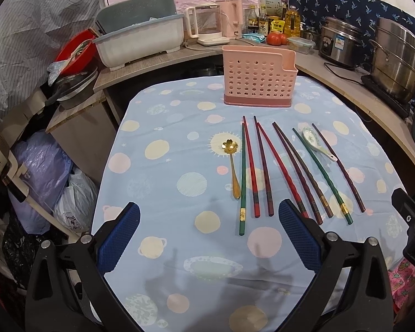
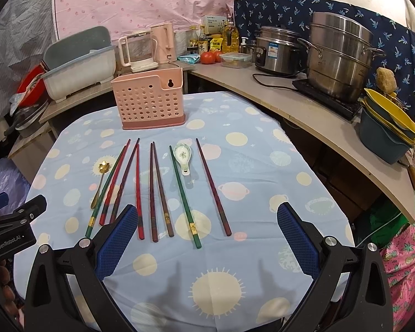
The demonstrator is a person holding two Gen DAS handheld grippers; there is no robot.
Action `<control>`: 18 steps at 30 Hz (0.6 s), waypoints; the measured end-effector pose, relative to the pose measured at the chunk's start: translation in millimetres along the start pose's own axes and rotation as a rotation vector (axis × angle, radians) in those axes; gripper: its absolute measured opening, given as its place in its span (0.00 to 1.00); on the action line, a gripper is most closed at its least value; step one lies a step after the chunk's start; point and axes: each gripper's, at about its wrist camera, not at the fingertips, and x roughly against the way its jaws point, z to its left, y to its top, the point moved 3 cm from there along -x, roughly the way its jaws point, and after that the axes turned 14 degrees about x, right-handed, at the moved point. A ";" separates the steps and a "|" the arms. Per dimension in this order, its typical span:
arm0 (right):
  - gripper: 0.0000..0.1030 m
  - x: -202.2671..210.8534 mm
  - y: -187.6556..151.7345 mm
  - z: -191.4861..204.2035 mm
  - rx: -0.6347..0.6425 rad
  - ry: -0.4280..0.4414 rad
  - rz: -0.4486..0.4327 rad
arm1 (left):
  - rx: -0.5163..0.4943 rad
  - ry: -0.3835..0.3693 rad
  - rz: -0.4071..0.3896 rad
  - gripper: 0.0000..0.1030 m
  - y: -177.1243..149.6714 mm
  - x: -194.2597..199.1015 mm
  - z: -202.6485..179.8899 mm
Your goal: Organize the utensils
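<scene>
A pink perforated utensil holder (image 1: 258, 78) (image 2: 151, 102) stands empty at the far side of the blue spotted tablecloth (image 1: 166, 166) (image 2: 262, 166). In front of it lie several chopsticks (image 1: 262, 166) (image 2: 159, 191) in red, green and dark brown, side by side. A gold flower spoon (image 1: 233, 163) (image 2: 99, 182) lies at their left. A white ceramic spoon (image 1: 316, 145) (image 2: 182, 156) lies among those on the right. My left gripper (image 1: 209, 235) is open and empty above the near table. My right gripper (image 2: 207, 235) is open and empty, just short of the chopstick ends.
A counter (image 2: 304, 110) curves along the back and right with steel pots (image 2: 340, 55), a rice cooker (image 2: 276, 49), kettles (image 2: 163, 43), bottles and tomatoes. A dish rack tub (image 1: 141, 41) stands back left. Bags (image 1: 55, 182) lie on the floor at left.
</scene>
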 end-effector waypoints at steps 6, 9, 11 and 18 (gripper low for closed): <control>0.93 -1.7 -1.0 -0.6 -0.002 0.002 0.005 | -0.007 -0.005 0.001 0.93 -0.6 -0.5 -1.4; 0.93 -2.2 -1.9 0.5 -0.003 0.000 0.006 | -0.007 -0.003 -0.002 0.93 -0.8 -0.7 -1.7; 0.93 -2.6 -1.5 0.7 -0.004 0.001 0.005 | -0.006 -0.004 -0.001 0.93 -0.8 -0.8 -1.7; 0.93 -2.0 -0.8 0.5 -0.005 -0.004 0.003 | -0.003 -0.003 -0.001 0.93 -0.8 -1.1 -1.5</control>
